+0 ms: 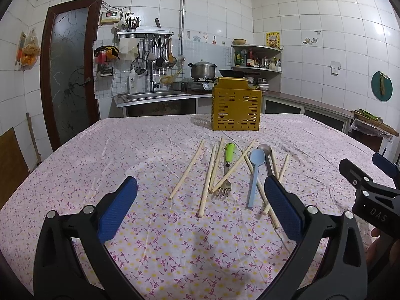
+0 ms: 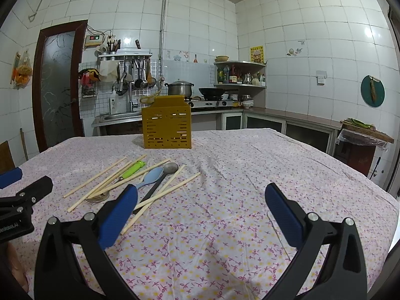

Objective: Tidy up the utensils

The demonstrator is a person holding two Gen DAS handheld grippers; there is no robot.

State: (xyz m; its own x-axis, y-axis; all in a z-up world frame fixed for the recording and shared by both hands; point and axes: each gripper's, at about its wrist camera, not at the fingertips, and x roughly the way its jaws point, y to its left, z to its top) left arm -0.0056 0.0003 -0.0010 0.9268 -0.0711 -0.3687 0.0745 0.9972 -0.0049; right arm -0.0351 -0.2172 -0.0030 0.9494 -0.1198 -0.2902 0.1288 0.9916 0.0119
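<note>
Left hand-held gripper and right hand-held gripper, each with blue-padded fingers spread wide and pinching nothing, both poised above a table draped in a pink floral cloth. Utensils lie loose on the cloth: wooden chopsticks fanned out, some crossing one another; a green-handled fork with tines toward the camera, one chopstick lying across it; a light blue plastic spoon; and a dark-handled metal spoon just beside it at 3 o'clock. In the left wrist view the group sits at 12 to 1 o'clock of the gripper; in the right wrist view, at 10 to 11 o'clock. A yellow perforated utensil holder stands upright beyond the utensils, at 12 o'clock, well apart from them
</note>
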